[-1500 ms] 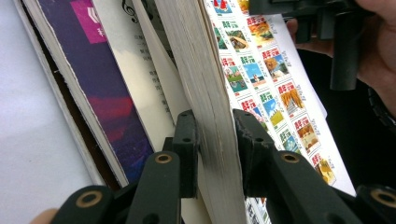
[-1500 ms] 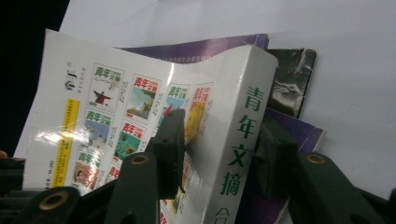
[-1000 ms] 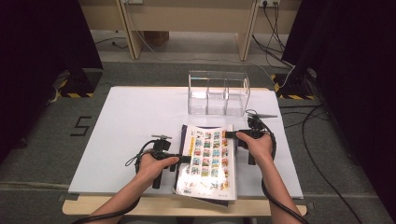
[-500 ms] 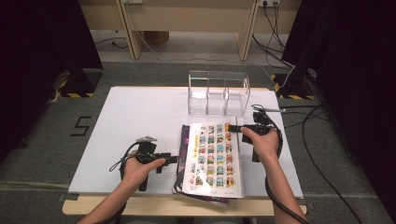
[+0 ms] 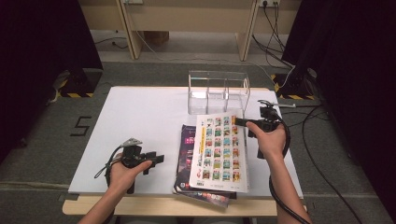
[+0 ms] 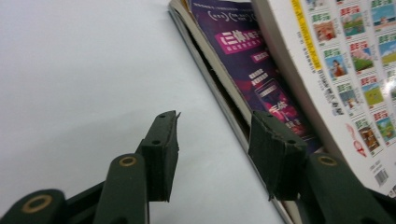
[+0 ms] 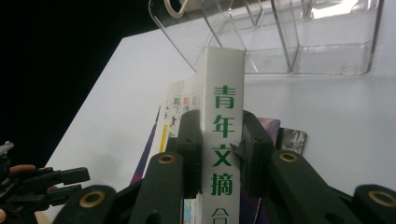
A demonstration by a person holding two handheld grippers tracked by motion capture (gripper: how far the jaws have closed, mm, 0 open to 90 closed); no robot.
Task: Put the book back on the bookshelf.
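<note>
Thick white book [image 5: 219,151] clamped by its spine in right hand-held gripper [image 7: 218,154], raised off purple magazine [image 5: 187,154], just short of clear rack [image 5: 217,91]. Left hand-held gripper [image 6: 212,154] just opened, empty, beside magazine. Left: slotting book into rack.

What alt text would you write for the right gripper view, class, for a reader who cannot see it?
The right hand-held gripper clamps the white spine of a thick book, printed with green characters, lifting it over a white table. Behind stands a clear plastic organizer; a purple magazine lies beneath.
</note>
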